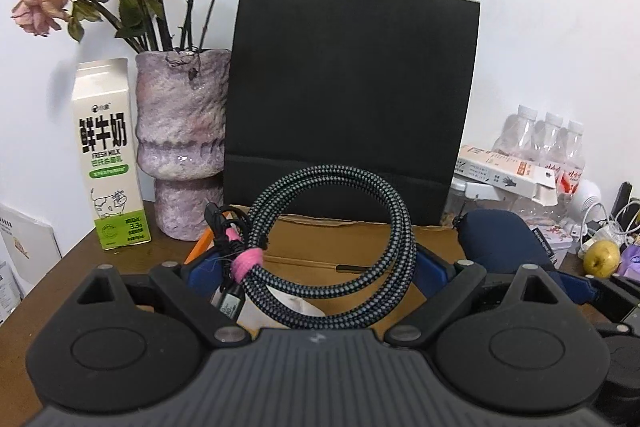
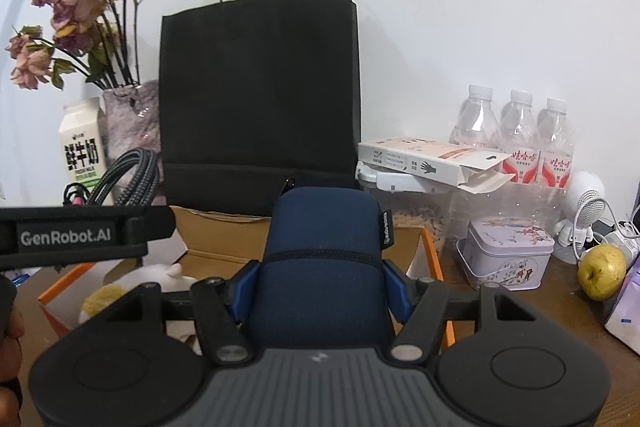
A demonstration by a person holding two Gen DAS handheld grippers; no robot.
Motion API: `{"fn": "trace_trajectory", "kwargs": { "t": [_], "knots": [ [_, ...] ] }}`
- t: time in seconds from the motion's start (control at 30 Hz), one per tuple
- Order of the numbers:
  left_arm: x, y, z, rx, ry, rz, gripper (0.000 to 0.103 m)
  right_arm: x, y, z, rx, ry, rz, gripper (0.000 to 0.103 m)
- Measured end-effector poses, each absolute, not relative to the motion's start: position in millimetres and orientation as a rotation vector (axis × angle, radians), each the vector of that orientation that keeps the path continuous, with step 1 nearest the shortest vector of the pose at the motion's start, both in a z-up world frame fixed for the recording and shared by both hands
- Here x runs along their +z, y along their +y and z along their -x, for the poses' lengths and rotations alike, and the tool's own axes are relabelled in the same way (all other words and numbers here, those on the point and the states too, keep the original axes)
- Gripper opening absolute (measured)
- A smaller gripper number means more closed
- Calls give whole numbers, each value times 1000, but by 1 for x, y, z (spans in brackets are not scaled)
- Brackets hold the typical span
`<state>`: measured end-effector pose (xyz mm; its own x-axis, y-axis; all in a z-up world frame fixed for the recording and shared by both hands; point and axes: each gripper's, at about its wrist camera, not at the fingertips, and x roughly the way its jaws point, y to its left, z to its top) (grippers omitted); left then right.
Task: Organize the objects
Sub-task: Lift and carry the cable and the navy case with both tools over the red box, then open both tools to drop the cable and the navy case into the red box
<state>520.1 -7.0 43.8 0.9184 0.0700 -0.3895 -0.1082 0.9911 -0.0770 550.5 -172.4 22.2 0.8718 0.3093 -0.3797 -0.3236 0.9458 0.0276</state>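
My left gripper (image 1: 316, 277) is shut on a coiled braided black-and-grey cable (image 1: 332, 251) bound with a pink strap, held above an open cardboard box (image 1: 360, 239). My right gripper (image 2: 320, 287) is shut on a navy blue zippered pouch (image 2: 324, 267), held over the same box (image 2: 216, 239), to the right of the cable (image 2: 128, 183). The pouch also shows at the right of the left wrist view (image 1: 500, 239). The box has orange edges and holds a white-and-yellow plush item (image 2: 120, 291).
A black paper bag (image 1: 348, 99) stands behind the box. A milk carton (image 1: 110, 155) and a purple vase (image 1: 180, 143) with dried roses stand at left. At right are water bottles (image 2: 516, 143), a flat carton (image 2: 432, 159), a tin (image 2: 508, 255) and a pear (image 2: 602, 271).
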Motion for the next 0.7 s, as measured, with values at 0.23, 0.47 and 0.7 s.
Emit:
{"fn": "trace_trajectory", "kwargs": {
  "t": [0.23,0.47,0.7],
  "knots": [
    [33,-6,-540,84,407,83,95,16,-170,-565,327,413,49,63],
    [27,0,-552,75,402,112,103,8,-167,-575,314,445,61,71],
    [27,8,-553,95,410,149,103,7,-164,-573,298,432,79,100]
  ]
}}
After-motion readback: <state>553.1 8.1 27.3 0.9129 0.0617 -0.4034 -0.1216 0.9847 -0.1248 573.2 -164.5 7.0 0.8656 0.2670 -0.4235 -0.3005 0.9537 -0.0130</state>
